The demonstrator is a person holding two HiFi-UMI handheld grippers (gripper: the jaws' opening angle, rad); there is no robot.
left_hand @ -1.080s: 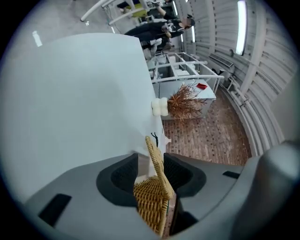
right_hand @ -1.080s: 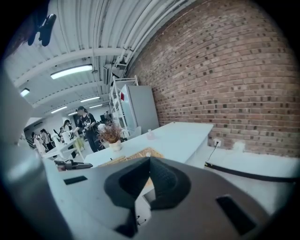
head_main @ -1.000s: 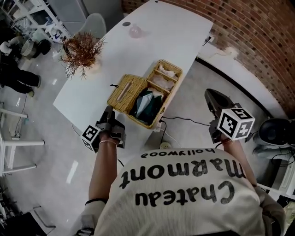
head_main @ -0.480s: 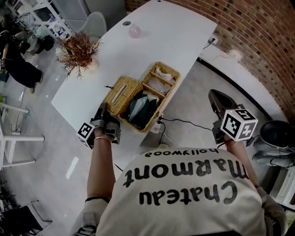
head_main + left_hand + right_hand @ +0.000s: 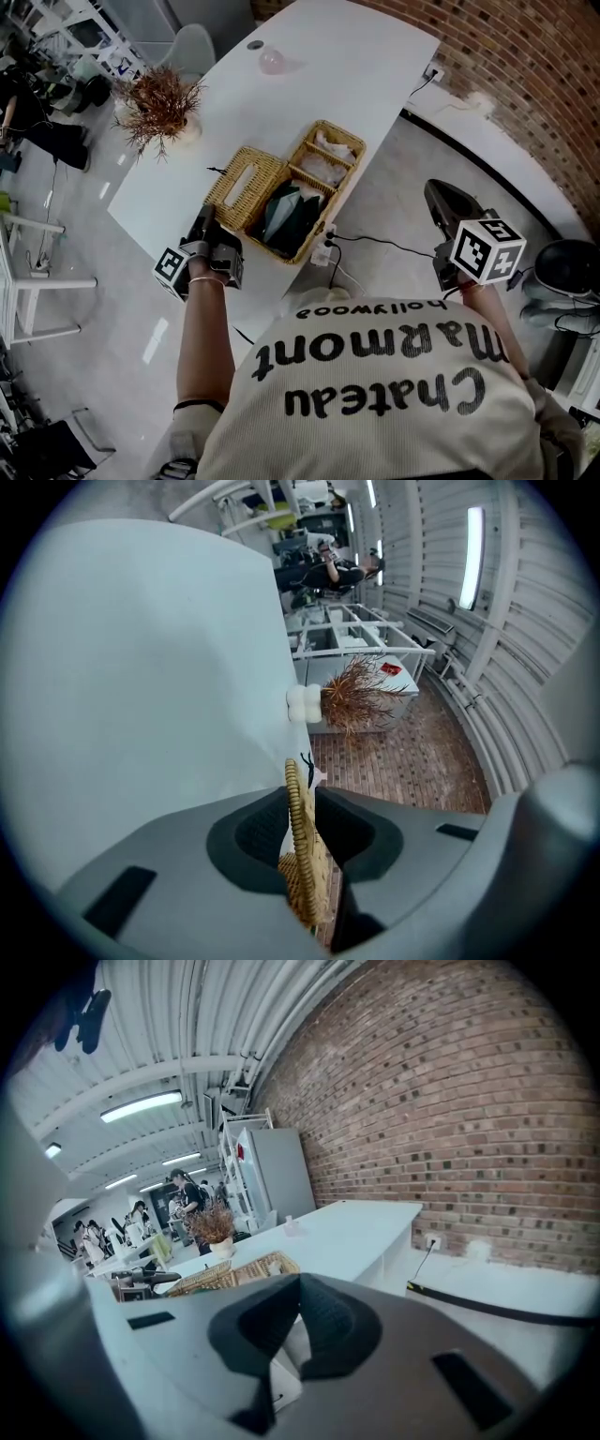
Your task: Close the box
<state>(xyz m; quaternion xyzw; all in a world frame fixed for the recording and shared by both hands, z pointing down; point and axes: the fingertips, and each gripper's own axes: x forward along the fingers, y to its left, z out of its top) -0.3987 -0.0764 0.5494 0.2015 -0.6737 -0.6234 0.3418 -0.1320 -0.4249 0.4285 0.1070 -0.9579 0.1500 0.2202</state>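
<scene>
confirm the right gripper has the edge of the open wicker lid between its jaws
Wrong gripper: the left gripper has the edge of the open wicker lid between its jaws, which have just been closing, as the left gripper view shows.

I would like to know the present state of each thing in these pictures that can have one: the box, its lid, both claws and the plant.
wicker box: open, dark cloth inside.
lid: folded back flat on the table.
left claw: jaws have just been closing, shut on the lid's edge.
right claw: shut, empty, away from the table.
potted plant: upright.
</scene>
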